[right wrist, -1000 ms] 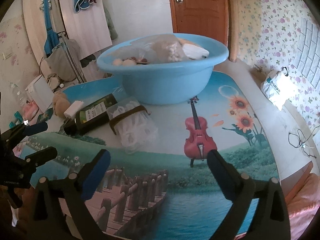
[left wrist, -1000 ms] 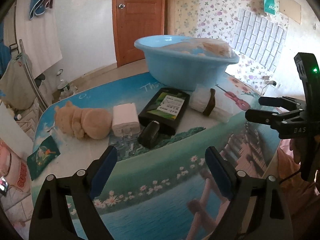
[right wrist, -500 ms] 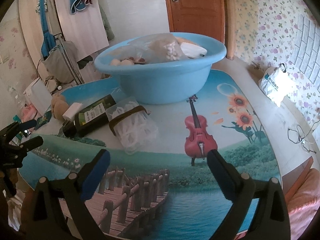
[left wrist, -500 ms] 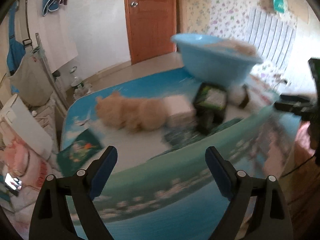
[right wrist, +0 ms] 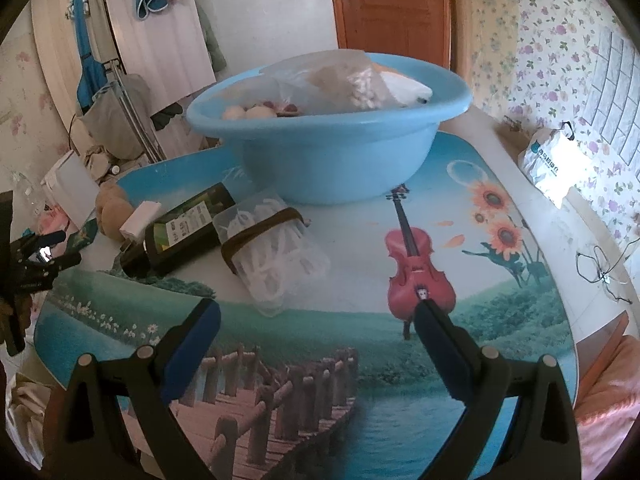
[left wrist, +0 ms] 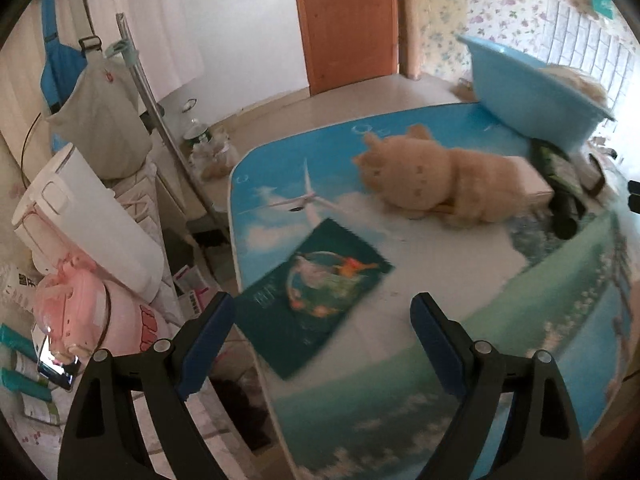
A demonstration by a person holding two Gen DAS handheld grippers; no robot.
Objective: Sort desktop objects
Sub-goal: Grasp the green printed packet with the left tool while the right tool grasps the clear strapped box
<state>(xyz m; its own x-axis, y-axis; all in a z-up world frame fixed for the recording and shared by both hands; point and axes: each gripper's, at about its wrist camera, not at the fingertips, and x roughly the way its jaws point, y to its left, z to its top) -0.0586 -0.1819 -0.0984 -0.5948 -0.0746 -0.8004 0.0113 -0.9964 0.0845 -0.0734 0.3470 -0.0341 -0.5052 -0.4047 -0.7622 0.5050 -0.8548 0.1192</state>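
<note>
Left wrist view: looks steeply down over table's (left wrist: 400,248) left corner, close above green packet (left wrist: 312,300); floor clutter at left, door behind.
Right wrist view: looks down across table toward blue basin (right wrist: 332,168) and door.
Shared: plush toy (left wrist: 440,184), dark bottle (right wrist: 180,232), white block (right wrist: 140,220), basin.

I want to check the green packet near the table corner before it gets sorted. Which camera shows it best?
The left wrist view: the green packet lies flat and fully visible just ahead of the open left gripper, though slightly blurred. In the right wrist view only a sliver of it shows at the far left edge, beside the plush toy.
</note>
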